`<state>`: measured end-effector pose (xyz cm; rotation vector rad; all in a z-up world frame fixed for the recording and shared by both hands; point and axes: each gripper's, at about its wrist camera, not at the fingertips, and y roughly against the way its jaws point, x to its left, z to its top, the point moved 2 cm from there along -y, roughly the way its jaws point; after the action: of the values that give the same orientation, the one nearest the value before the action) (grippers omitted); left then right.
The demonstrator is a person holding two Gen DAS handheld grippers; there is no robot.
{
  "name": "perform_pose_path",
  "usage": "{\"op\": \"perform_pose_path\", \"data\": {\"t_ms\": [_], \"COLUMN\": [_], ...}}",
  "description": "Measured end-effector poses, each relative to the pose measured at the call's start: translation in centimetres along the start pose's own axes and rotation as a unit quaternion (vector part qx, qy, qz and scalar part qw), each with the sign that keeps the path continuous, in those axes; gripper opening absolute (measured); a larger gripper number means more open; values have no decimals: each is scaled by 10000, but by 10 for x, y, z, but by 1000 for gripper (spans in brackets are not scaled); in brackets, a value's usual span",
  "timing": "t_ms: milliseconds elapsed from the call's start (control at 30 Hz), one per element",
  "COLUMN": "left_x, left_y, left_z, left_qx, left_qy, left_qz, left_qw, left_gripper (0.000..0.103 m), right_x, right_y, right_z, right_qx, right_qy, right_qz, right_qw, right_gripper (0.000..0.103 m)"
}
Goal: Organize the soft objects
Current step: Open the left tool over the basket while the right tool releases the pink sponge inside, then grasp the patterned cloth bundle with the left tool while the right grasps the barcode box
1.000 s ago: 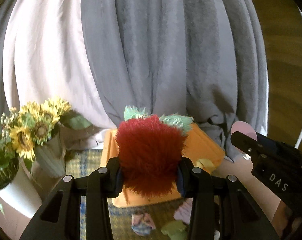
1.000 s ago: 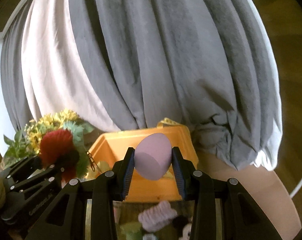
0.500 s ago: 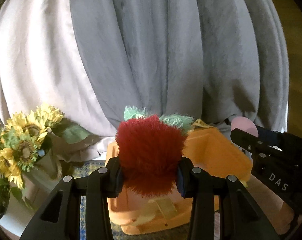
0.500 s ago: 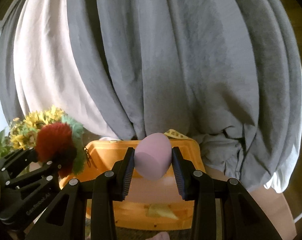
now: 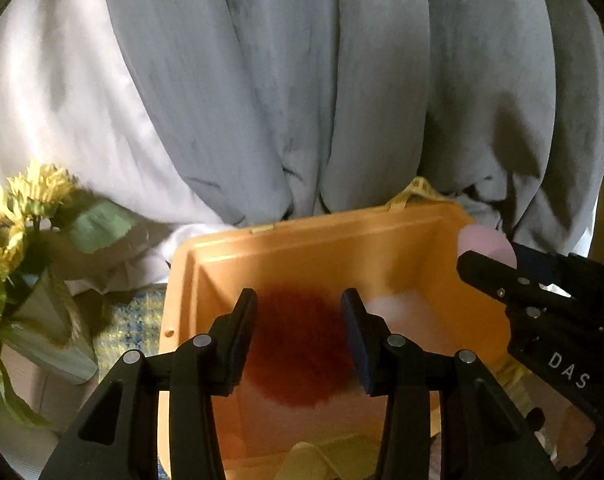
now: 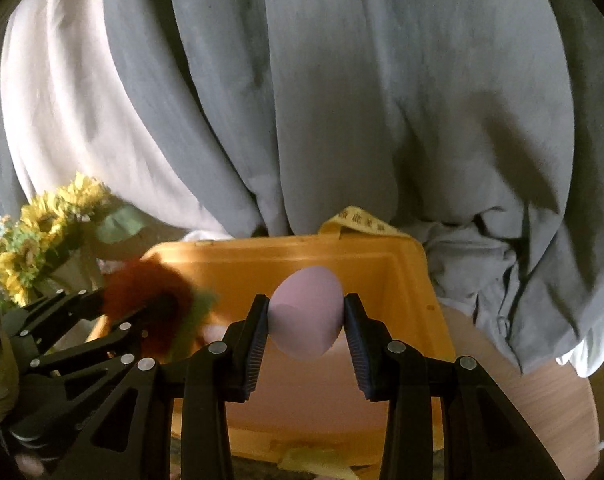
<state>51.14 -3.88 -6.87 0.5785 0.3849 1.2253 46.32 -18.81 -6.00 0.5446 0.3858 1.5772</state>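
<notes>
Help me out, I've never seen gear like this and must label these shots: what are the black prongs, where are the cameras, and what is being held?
The black prongs are two hand-held grippers, each with a camera looking along its fingers. In the left camera's view, the left gripper stands open, with a blurred red fuzzy toy between its fingers over an orange bin. In the right camera's view, the right gripper squeezes a pink egg-shaped sponge above that bin. Sunflowers stand to the left, with grey curtains behind.
</notes>
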Motion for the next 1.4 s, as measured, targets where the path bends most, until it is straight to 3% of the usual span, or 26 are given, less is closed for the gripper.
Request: {"op": "perform_pose_path", "data": {"t_ms": [67,133,200,433,533,900,1133,1400], "left_x": [1,2,3,2,1,1,3,0], "left_y": [-2,0,2,33,55,131,159,182], "left_z": [-1,-2,-1,2,4,-12,-39,-69], "left_qx": [47,7,-30,-350,-574,-1245,-1263,-1206], "left_qy": [-2,9,-17,5,27,-24,62,58], "left_qz": [34,56,106,277,342,662,731,750], "left_qw": [10000,10000,9999,9990,9978,9900,9893,9898], "left_gripper": [54,62,68,83,87,91,91,91], "right_x": [-1,-3,-5,-16,-15,1,15,25], "right_y": [-6,-10,-10,12,30,103,139,162], "right_z": [-1,-2,-1,6,9,6,-15,-45], "right_qx": [84,156,118,-151,-351,-1067,-1288,-1122], "right_qy": [13,11,-26,-183,-197,-53,164,170], "right_qz": [-45,-106,-171,-438,-504,-747,-978,-936], "right_qw": [10000,9998,9998,9988,9979,9915,9867,9891], "right_gripper": [40,52,57,70,71,75,75,75]}}
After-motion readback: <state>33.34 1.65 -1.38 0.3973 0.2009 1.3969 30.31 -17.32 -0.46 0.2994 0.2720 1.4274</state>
